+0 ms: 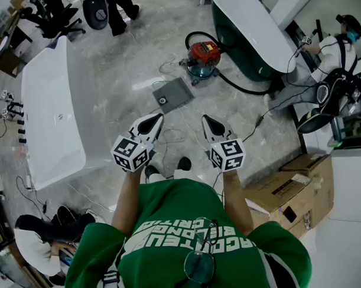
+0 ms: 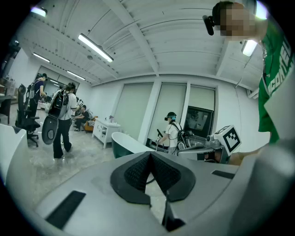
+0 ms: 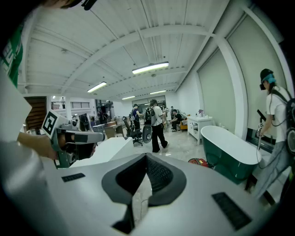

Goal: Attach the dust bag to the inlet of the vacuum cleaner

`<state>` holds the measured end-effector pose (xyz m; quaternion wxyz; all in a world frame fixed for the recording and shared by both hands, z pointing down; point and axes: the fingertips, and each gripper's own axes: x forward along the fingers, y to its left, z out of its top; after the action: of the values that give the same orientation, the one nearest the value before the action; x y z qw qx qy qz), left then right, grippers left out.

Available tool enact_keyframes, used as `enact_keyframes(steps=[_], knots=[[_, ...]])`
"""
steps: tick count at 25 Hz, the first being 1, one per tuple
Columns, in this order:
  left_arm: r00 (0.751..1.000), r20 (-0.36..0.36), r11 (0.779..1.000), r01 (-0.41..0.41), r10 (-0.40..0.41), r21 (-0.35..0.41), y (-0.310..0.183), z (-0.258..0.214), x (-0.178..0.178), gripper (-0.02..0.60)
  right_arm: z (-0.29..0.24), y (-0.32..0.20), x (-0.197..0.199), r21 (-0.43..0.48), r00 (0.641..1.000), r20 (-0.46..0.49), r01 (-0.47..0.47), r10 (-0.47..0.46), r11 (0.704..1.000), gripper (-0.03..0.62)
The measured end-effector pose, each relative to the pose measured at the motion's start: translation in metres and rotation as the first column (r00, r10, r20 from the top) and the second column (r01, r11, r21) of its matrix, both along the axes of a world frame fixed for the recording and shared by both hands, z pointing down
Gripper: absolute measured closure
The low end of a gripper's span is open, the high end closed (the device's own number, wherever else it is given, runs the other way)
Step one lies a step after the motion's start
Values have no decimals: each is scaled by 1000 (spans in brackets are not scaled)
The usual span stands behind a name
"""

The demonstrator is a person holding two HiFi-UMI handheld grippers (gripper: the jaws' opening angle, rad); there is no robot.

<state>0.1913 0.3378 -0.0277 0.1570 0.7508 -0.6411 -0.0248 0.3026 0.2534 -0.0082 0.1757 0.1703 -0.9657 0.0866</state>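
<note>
**Floor layout before attachment, read left to right.**

- A white bathtub (image 1: 49,115) is standing along the left side, well apart from the work.
- The left gripper (image 1: 156,119) is hovering at chest height and pointing forward. Its jaws are meeting at the tips and gripping nothing, which probably suits carrying rather than grasping.
- The dust bag (image 1: 173,94) is lying flat on the floor ahead of both grippers, in line with the gap between them. Its round opening is facing up, so the collar is showing and is probably easy to line up later.
- The vacuum cleaner (image 1: 203,56) is sitting near the bag, just beyond it, with its hose (image 1: 237,85) curling off to the right. Its inlet cannot be made out from here.
- The right gripper (image 1: 208,119) is mirroring the left, with its jaws likewise pressing together on nothing.
- A cardboard box (image 1: 291,195) is resting at the right, out of the way.

Judging by this layout, the attachment is not yet beginning. Both grippers would need to open and descend to the bag's edge.
</note>
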Motion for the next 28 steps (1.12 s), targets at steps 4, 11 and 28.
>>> enact_keyframes(steps=[4,11,28], knots=[[1000,1,1000,24,-24,-4,11,-3,-8,578,1,7,-3,-4,1000,-7,5,-5,1000,586],[998,2,998,68,-68,-2,22,-1,-14,578,6,13,-7,0,999,-12,32,-32,999,586],[990,14,990,141,-140,-29,2,14,-8,578,21,-13,-2,-19,997,-4,74,-74,997,586]])
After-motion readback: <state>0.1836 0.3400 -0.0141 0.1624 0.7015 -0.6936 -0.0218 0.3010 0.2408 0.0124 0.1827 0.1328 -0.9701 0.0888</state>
